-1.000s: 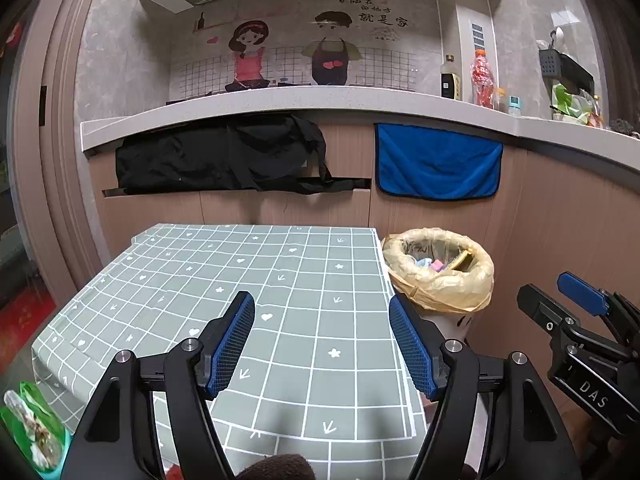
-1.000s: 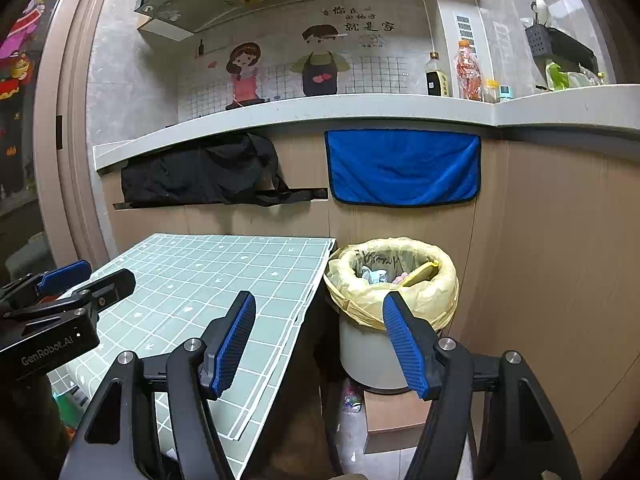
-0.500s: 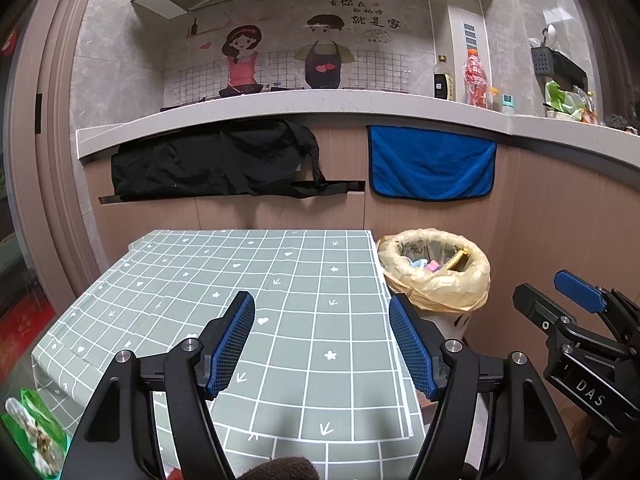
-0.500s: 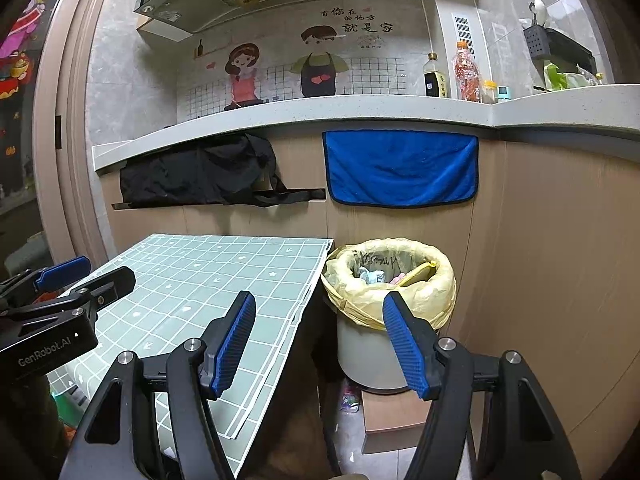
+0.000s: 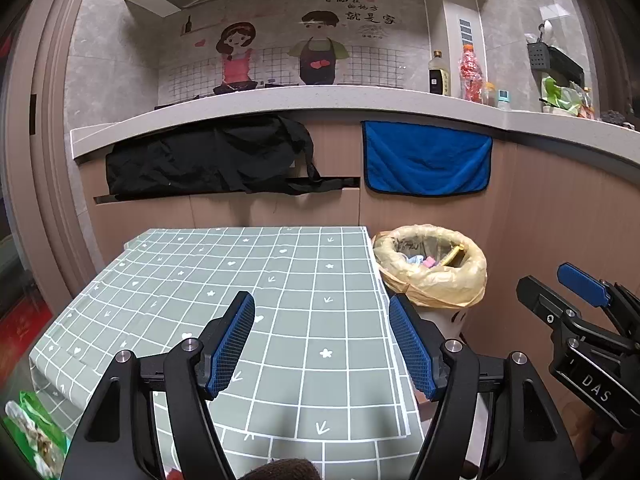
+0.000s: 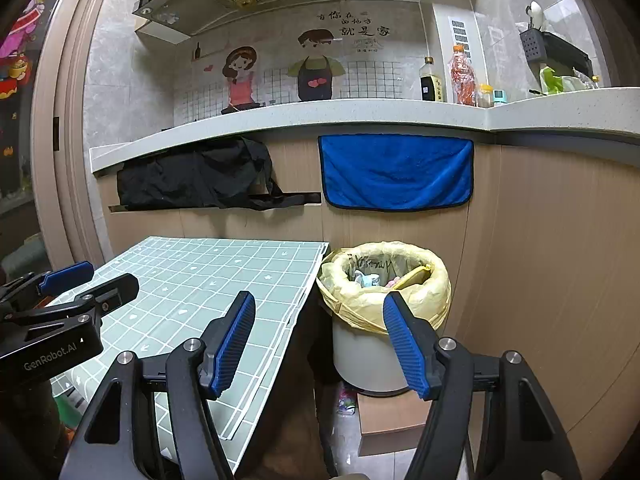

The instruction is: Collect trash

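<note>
A white bin lined with a yellow bag [image 5: 434, 276] stands right of the table and holds several pieces of trash [image 5: 430, 259]; it also shows in the right wrist view [image 6: 386, 312]. My left gripper [image 5: 322, 344] is open and empty above the green checked tablecloth [image 5: 256, 276]. My right gripper [image 6: 320, 344] is open and empty, held in front of the bin and the table's right edge [image 6: 296, 312]. The right gripper shows at the right of the left wrist view [image 5: 580, 312]; the left gripper shows at the left of the right wrist view [image 6: 68, 304].
A wooden counter front [image 5: 560, 220] runs behind and to the right, with a blue towel [image 5: 426, 158] and black cloth [image 5: 208, 160] hanging on it. A green packet [image 5: 34, 436] lies low beyond the table's left corner. A small wrapper [image 6: 346, 398] lies on the floor by the bin.
Both grippers stay open and empty. The left wrist view has shifted slightly, the bin and table sitting a little higher and closer; the right view barely changes.
</note>
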